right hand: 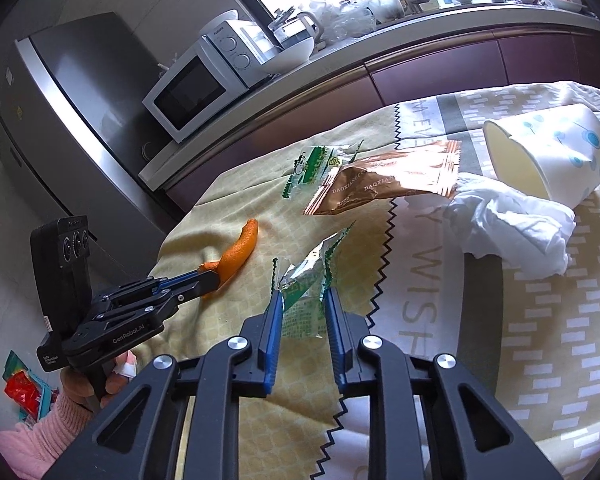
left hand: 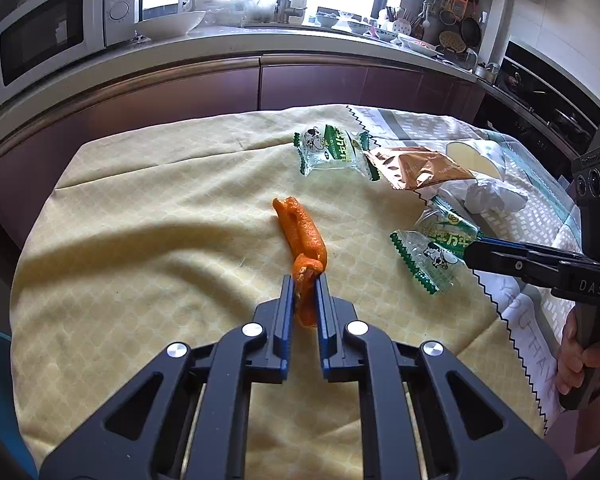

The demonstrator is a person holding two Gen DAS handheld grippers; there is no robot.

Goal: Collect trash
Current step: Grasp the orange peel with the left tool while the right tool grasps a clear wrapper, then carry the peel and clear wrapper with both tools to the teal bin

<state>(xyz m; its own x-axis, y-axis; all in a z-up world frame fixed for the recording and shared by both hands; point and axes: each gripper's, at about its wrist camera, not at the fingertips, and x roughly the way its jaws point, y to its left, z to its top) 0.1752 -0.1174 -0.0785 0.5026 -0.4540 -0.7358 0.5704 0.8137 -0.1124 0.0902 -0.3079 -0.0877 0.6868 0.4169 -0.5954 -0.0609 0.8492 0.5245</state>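
Note:
An orange peel (left hand: 300,232) lies on the yellow tablecloth (left hand: 140,240), and my left gripper (left hand: 304,280) is shut on its near end. From the right wrist view the left gripper (right hand: 216,276) grips the peel (right hand: 242,248) from the left. My right gripper (right hand: 302,296) is shut on a clear green-printed wrapper (right hand: 304,280), crumpled between the blue pads. In the left wrist view the right gripper (left hand: 466,254) bites that wrapper's (left hand: 428,252) right edge.
Farther back lie a second green wrapper (right hand: 312,168), a copper-brown wrapper (right hand: 384,184), a crumpled white tissue (right hand: 512,228) and a tipped paper cup (right hand: 556,152). A counter with a microwave (left hand: 48,32) runs behind the table. Red packets (right hand: 24,392) lie on the floor at left.

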